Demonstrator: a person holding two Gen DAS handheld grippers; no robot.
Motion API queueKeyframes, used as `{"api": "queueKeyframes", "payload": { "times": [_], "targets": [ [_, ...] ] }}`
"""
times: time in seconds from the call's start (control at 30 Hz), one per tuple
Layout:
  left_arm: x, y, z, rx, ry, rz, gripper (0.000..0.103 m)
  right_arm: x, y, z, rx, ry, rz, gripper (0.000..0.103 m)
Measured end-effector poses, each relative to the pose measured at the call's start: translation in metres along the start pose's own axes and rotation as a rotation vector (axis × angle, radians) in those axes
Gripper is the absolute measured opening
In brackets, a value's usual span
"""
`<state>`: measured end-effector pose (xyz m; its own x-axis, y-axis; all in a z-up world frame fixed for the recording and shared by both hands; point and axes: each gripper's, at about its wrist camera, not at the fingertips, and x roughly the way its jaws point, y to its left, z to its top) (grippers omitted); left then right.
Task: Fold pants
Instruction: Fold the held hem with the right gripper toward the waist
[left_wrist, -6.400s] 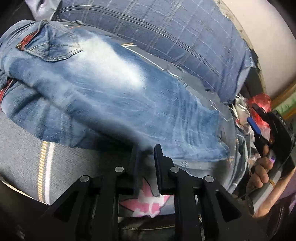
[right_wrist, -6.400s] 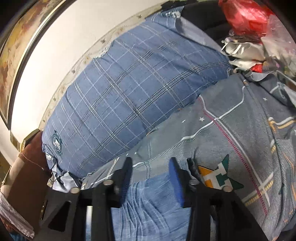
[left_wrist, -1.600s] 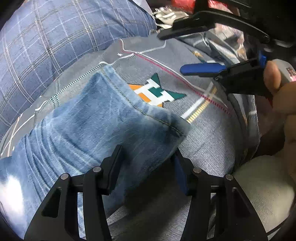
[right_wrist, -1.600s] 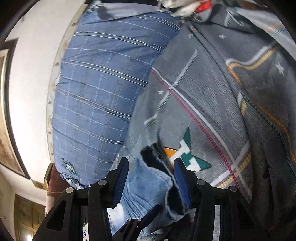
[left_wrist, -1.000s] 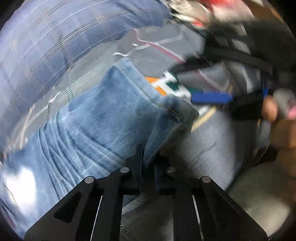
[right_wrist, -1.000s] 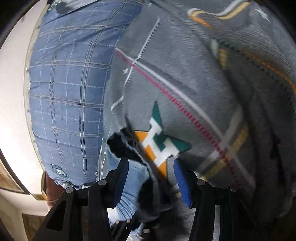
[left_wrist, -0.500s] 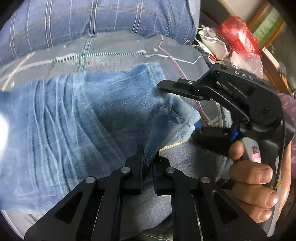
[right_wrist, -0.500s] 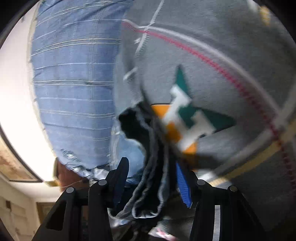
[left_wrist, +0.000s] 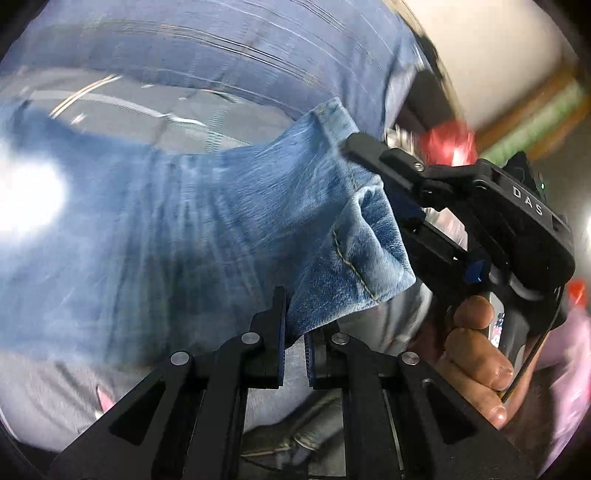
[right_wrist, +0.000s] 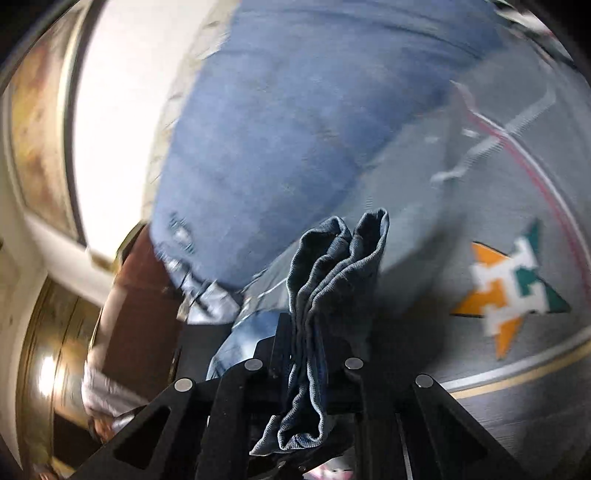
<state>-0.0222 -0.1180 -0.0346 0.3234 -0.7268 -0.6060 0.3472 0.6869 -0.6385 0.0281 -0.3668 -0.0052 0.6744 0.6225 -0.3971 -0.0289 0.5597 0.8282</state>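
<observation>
My left tool (left_wrist: 293, 332) is clamped on the hem of the faded blue denim pants (left_wrist: 177, 221). My right tool (right_wrist: 314, 354) has just been closing and now pinches the bunched hem layers beside it. The leg end hangs lifted above the grey patterned bedsheet (right_wrist: 480, 206), near the blue checked pillow (right_wrist: 314, 110).

Bed w/ grey sheet (right_wrist: 461, 206), printed w/ red and white lines plus 1 orange-green-white star motif (right_wrist: 511, 284). On it: 1 blue checked pillow (right_wrist: 303, 122) at wall side; blue jeans (left_wrist: 155, 229) spread across sheet, hem end raised.
</observation>
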Motion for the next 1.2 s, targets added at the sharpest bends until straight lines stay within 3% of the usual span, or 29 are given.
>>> {"api": "queueKeyframes", "payload": {
  "times": [0.17, 0.27, 0.37, 0.5, 0.63, 0.7, 0.8, 0.9, 1.0, 1.1, 1.2],
  "targets": [
    [-0.045, 0.043, -0.003, -0.162, -0.155, -0.029, 0.007, 0.049, 0.054, 0.002, -0.111, 0.123, 0.011, 0.012],
    [-0.063, 0.071, -0.009, -0.203, -0.196, 0.030, 0.007, 0.081, 0.074, -0.006, -0.145, 0.185, 0.033, 0.012],
    [-0.058, 0.106, -0.016, -0.282, -0.145, 0.078, 0.007, 0.114, 0.073, -0.027, -0.168, 0.225, 0.058, 0.012],
    [-0.047, 0.142, -0.017, -0.422, -0.086, 0.045, 0.007, 0.158, 0.058, -0.048, -0.165, 0.328, 0.016, 0.012],
    [-0.054, 0.143, -0.015, -0.401, -0.099, 0.059, 0.007, 0.178, 0.059, -0.056, -0.223, 0.327, -0.031, 0.012],
    [-0.060, 0.143, -0.012, -0.384, -0.124, 0.034, 0.007, 0.171, 0.061, -0.057, -0.226, 0.303, -0.015, 0.012],
    [-0.064, 0.145, -0.011, -0.368, -0.136, 0.074, 0.007, 0.164, 0.073, -0.056, -0.259, 0.253, 0.028, 0.012],
    [-0.047, 0.154, -0.014, -0.408, -0.058, 0.119, 0.007, 0.186, 0.066, -0.061, -0.221, 0.323, 0.017, 0.013],
    [-0.046, 0.149, -0.011, -0.373, -0.061, 0.147, 0.007, 0.205, 0.038, -0.070, -0.132, 0.385, -0.075, 0.018],
    [-0.047, 0.147, -0.009, -0.371, -0.070, 0.161, 0.007, 0.186, 0.033, -0.061, -0.069, 0.323, -0.025, 0.018],
    [-0.052, 0.148, -0.011, -0.362, -0.088, 0.171, 0.007, 0.147, 0.051, -0.044, -0.139, 0.192, -0.022, 0.026]
  ]
}}
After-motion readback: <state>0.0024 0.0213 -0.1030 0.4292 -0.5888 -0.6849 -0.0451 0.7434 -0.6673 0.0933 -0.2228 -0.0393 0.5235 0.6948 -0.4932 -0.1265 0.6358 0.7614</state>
